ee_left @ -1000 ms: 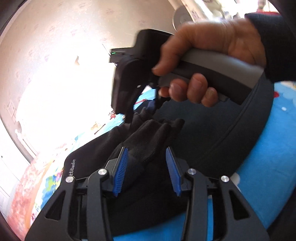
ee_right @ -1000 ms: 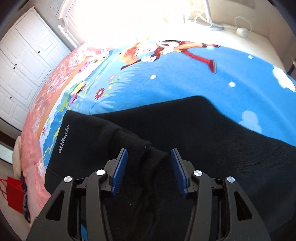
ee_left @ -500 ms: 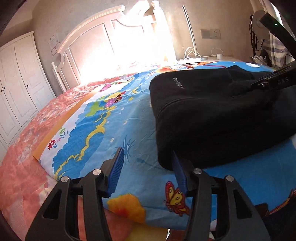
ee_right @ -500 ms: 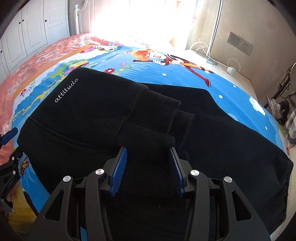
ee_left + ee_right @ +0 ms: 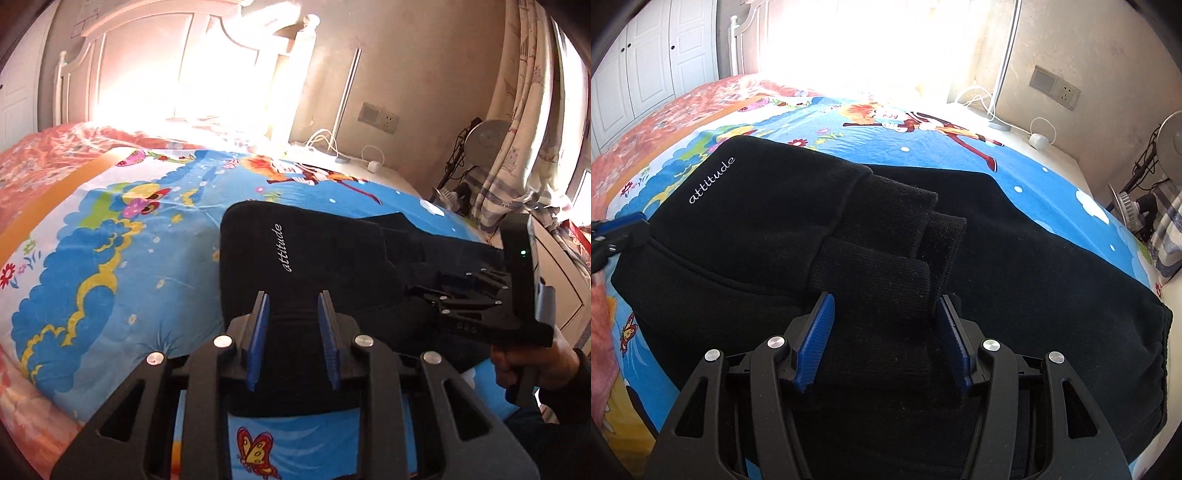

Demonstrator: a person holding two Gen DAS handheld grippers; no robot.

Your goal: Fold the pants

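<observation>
So, taking it from the left side across:
Wardrobe: white panelled wardrobe doors stand at the far left, beyond the bed.
Headboard: a pale carved headboard stands washed out by strong sunlight.
Bed: a cartoon bedsheet in bright blue covers the bed, with an orange floral cover along its left edge.
Left claw: the left claw hangs over the near left end of the pants; its blue pads have just been closing in, with black cloth in the gap between them, and I cannot tell whether they bite the cloth yet.
Pants: the black pants lie folded across the middle of the bed, the word "attitude" in white on the left part, ribbed cuffs bunched on top near the centre.
Right claw: the right claw points down over the cuffs, jaws standing well apart and just opening wider, the pads astride the cloth without pinching it.
Hand: a hand grips the handle of that right tool at the edge of the left view.
Wall: a socket plate and white cables sit on the right.
Fan: a small fan stands by the curtain.
</observation>
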